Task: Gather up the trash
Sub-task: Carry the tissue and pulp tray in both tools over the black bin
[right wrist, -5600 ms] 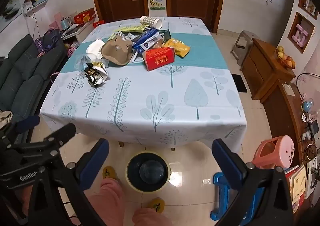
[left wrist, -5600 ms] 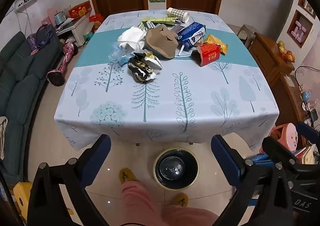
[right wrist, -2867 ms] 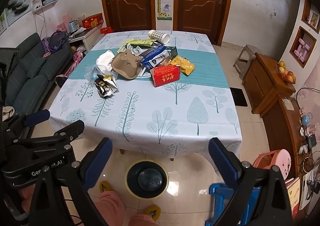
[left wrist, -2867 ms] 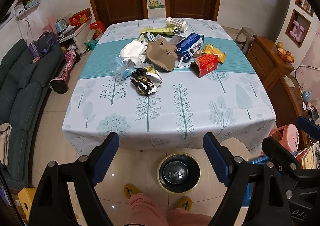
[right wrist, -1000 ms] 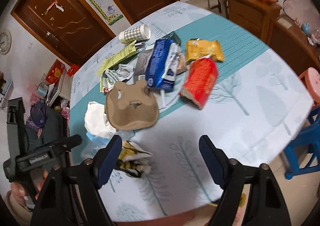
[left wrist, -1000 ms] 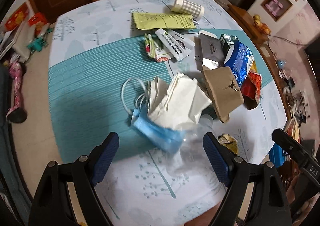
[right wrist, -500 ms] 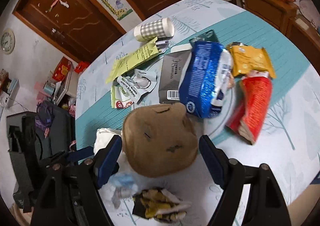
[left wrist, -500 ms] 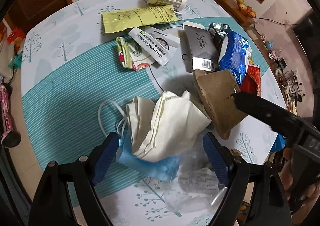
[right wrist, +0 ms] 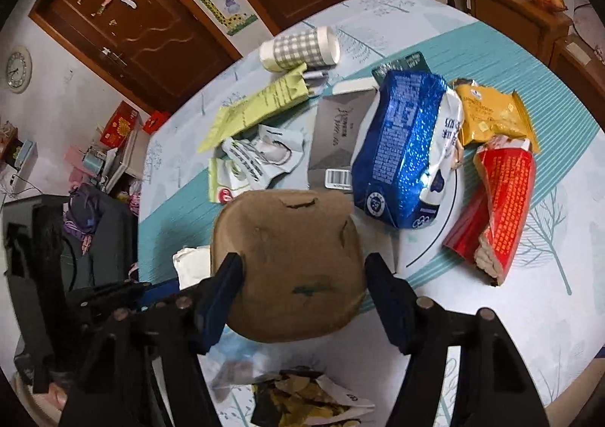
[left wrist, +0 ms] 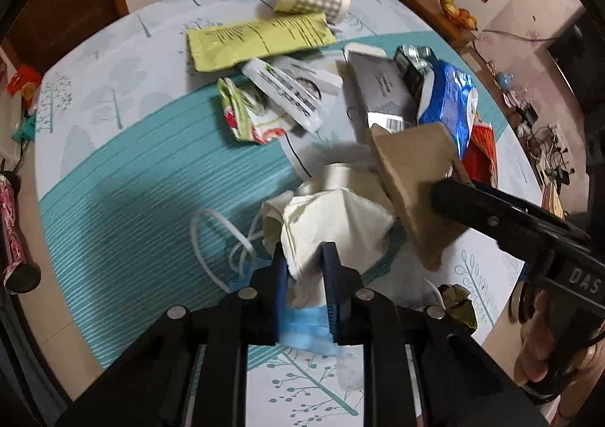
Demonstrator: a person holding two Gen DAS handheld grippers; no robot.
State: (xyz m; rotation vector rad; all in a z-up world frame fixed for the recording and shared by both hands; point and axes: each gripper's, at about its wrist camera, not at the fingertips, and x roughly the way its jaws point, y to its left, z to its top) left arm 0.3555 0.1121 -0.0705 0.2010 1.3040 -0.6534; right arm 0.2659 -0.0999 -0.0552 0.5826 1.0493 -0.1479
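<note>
A pile of trash lies on the tree-print tablecloth (left wrist: pixel 132 181). My left gripper (left wrist: pixel 305 272) points down into it, its jaws closing, both pads pressed on a crumpled white paper (left wrist: pixel 332 222). A blue face mask (left wrist: pixel 302 328) with white loops lies under that paper. My right gripper (right wrist: pixel 302 260) straddles a brown pulp tray (right wrist: pixel 295 238), its jaws closing with both pads against the tray's edges. In the left wrist view the brown tray (left wrist: pixel 412 170) stands tilted, with a black finger (left wrist: pixel 472 207) of the right gripper on it.
Behind the tray lie a blue foil bag (right wrist: pixel 404 147), a red packet (right wrist: pixel 499 200), a yellow packet (right wrist: pixel 491 117), a grey box (right wrist: pixel 336 132), a yellow-green leaflet (right wrist: pixel 257 109) and a checked paper cup (right wrist: pixel 298 47). A crumpled foil wrapper (right wrist: pixel 302 400) lies nearest.
Both grippers came from above the floor bin down onto the pile. The left jaws went from wide to pinched on the white paper. The right jaws narrowed around the brown tray.
</note>
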